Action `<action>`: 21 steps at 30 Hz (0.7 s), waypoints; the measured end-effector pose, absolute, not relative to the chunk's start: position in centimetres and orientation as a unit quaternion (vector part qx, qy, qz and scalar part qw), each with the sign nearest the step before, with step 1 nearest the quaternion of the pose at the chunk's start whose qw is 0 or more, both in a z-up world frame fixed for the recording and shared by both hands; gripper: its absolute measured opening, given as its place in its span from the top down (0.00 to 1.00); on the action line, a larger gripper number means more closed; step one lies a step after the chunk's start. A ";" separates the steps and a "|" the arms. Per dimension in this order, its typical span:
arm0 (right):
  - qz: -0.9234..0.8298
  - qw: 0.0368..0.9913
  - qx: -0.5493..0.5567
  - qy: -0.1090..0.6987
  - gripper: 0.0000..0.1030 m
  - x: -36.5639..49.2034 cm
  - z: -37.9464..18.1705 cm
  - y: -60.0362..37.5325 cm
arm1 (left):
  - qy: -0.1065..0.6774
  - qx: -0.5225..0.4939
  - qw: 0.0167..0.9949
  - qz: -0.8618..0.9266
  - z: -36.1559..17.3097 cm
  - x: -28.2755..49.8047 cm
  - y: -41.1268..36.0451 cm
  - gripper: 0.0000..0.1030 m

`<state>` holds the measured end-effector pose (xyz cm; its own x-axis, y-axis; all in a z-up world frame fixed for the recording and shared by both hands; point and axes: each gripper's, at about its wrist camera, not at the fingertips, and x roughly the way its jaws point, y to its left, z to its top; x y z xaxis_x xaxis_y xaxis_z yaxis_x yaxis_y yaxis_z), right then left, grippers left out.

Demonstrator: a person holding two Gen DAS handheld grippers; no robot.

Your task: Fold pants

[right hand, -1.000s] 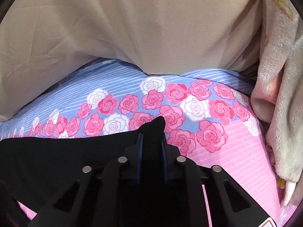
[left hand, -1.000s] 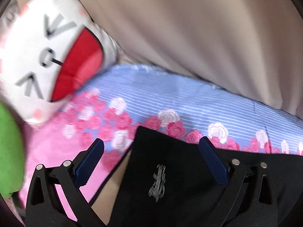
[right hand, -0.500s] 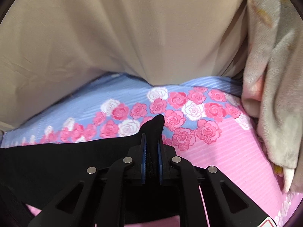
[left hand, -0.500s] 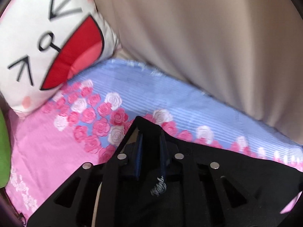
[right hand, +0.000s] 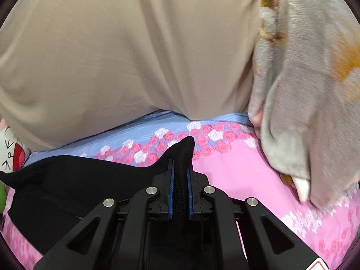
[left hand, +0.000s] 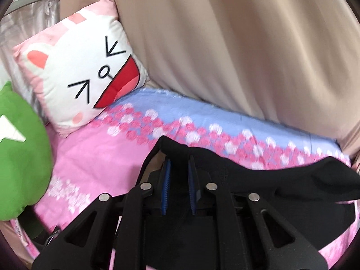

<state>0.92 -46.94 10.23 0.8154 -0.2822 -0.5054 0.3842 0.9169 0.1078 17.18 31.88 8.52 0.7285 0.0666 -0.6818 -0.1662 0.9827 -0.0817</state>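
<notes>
**Both grippers clamped on the black pants, lifted over the bed**

The beige curtain (left hand: 236, 56) fills the far side in both views and hangs down to the back edge of the rose-print bedsheet (left hand: 94, 157), closing off that side. A second ago the left view sat low and close to the sheet; now it is higher and takes in much more bed, with open pink sheet to the left of the pants.

The black pants (left hand: 281, 175) stretch as a band between the two grippers, above the sheet's rose border. A corner peaks up at each grip.

The cat-face pillow (left hand: 90, 78) leans at the head end, with a green plush (left hand: 20, 157) beside it. A fuzzy grey blanket (right hand: 303, 90) is heaped on the sheet's right end.

The left gripper (left hand: 178, 164), wide apart a second ago, has its blue pads pinched on the pants' corner. The right gripper (right hand: 180, 168) stays squeezed on the other corner.
</notes>
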 end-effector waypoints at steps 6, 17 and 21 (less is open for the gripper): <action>-0.183 0.937 0.090 0.284 0.92 -3.2 7.4 -45.9 | 0.371 -0.055 0.921 0.102 6.0 11.9 33.0 1.00; -0.252 0.919 0.129 0.275 0.53 -8.8 3.4 -46.2 | 0.414 -0.272 0.869 -0.005 -0.9 10.6 33.5 0.08; -0.236 0.931 0.113 0.253 0.48 -10.5 5.4 -43.3 | 0.447 -0.307 0.840 -0.010 -3.2 14.7 31.6 0.08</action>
<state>-10.50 -43.33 5.41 0.7604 -0.3821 -0.5251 0.4965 0.8633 0.0908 14.74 31.59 -3.18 0.5994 -0.2910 -0.7456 -0.2581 0.8115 -0.5242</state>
